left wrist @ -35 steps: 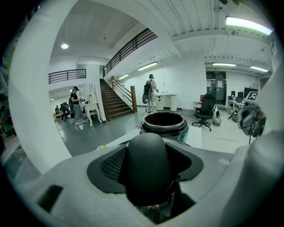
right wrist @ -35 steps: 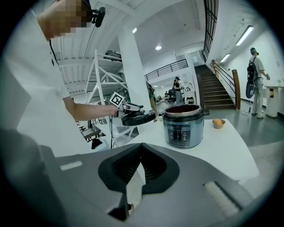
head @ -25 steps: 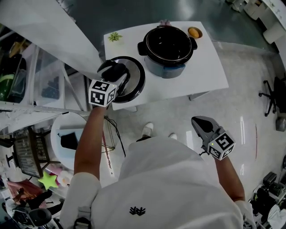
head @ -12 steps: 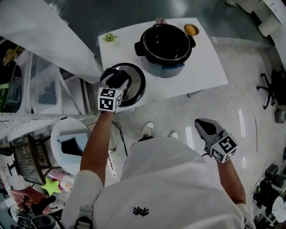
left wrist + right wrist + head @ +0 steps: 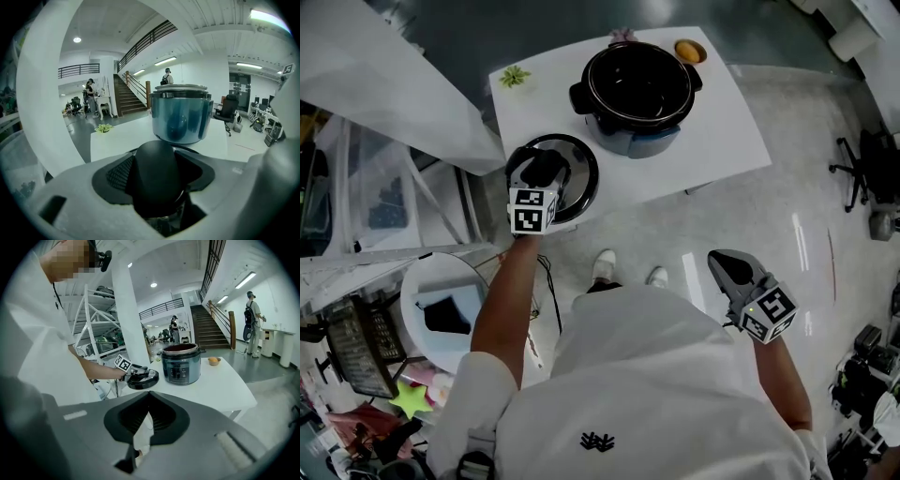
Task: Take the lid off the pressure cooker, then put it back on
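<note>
Cooker (image 5: 643, 142) body steel-blue, interior black. Lid (image 5: 579, 174) black, silver rim. Table (image 5: 722, 131) white. Plant (image 5: 514, 76) green.

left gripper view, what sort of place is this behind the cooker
Probably a big open workshop or lab hall, not a home kitchen: a wide staircase, a mezzanine railing above it, and office chairs on the right.

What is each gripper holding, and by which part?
Left gripper grips the pressure cooker lid by its black top handle, which sits between the jaws. Right gripper holds nothing; its jaws are together.
</note>
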